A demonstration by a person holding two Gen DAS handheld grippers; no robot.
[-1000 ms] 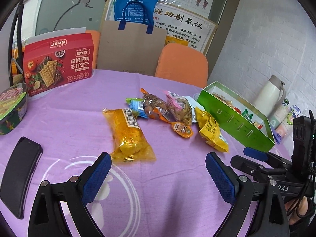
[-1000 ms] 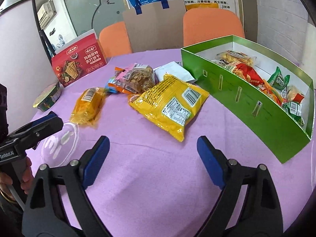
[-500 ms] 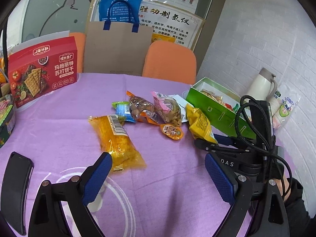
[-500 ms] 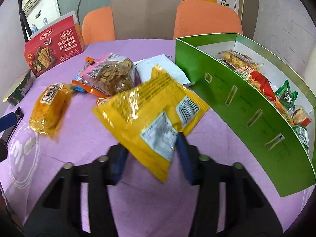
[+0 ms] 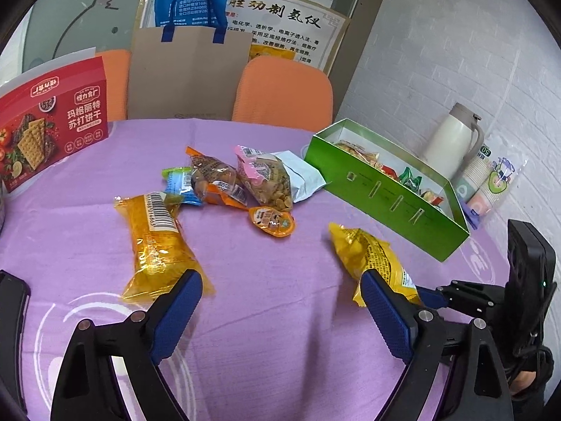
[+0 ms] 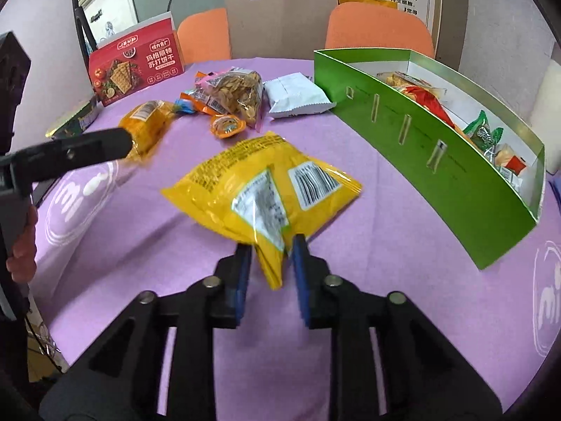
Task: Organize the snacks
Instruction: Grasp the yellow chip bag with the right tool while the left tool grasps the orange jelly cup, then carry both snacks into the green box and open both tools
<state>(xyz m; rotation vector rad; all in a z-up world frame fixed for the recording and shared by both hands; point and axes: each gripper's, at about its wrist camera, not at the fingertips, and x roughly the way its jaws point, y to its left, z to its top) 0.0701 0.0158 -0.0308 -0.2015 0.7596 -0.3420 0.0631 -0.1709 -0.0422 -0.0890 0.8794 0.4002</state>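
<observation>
A round table [image 5: 273, 315] under a purple cloth fills both views, with orange chairs and a poster wall behind it. The green box [image 6: 438, 147], already part filled with snacks, runs lengthwise away along the right side. The loose snacks lie in a heap at mid-table. The right gripper [image 6: 270, 270] is nipped tight on the near corner of the yellow bag [image 6: 259, 189], whose length points away and a little left, so the box lies to the right of and beyond the bag; the carry looks like a swing rightward over the near wall. The left gripper [image 5: 280, 315] hangs wide and empty, nearest the orange pack [image 5: 154, 242], its long axis running away from the fingers.
</observation>
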